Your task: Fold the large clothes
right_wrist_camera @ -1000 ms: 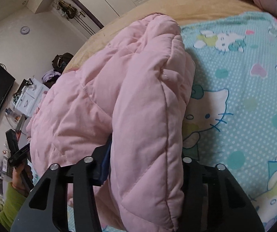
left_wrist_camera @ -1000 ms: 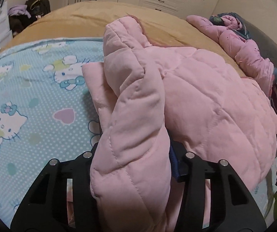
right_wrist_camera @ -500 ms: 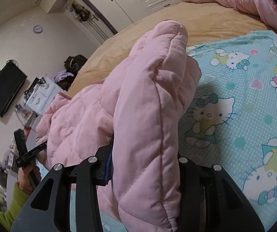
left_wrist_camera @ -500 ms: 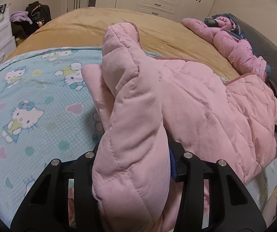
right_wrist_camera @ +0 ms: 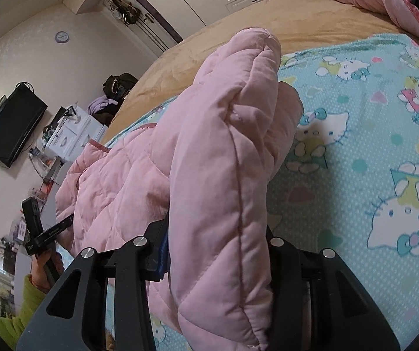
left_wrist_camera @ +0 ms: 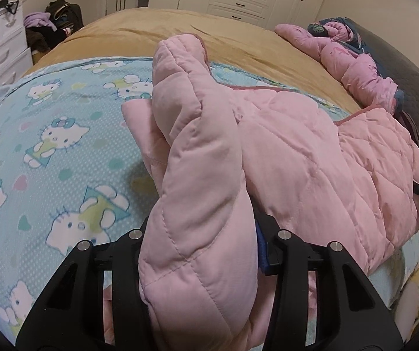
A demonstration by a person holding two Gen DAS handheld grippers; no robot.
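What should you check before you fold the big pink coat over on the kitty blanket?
1. Left gripper has the pink coat pinched between its fingers: ok.
2. Right gripper has a thick fold of the coat between its fingers too: ok.
3. Blue kitty blanket beside the coat is bare and flat enough to lay it on: ok.
4. Other pink bedding lies apart near the bed's far corner, out of the way: ok.
5. Coat's bottom edge is lined up straight: cannot tell, the held fold hides it.
6. Whether the coat's near side hangs off the bed: cannot tell.
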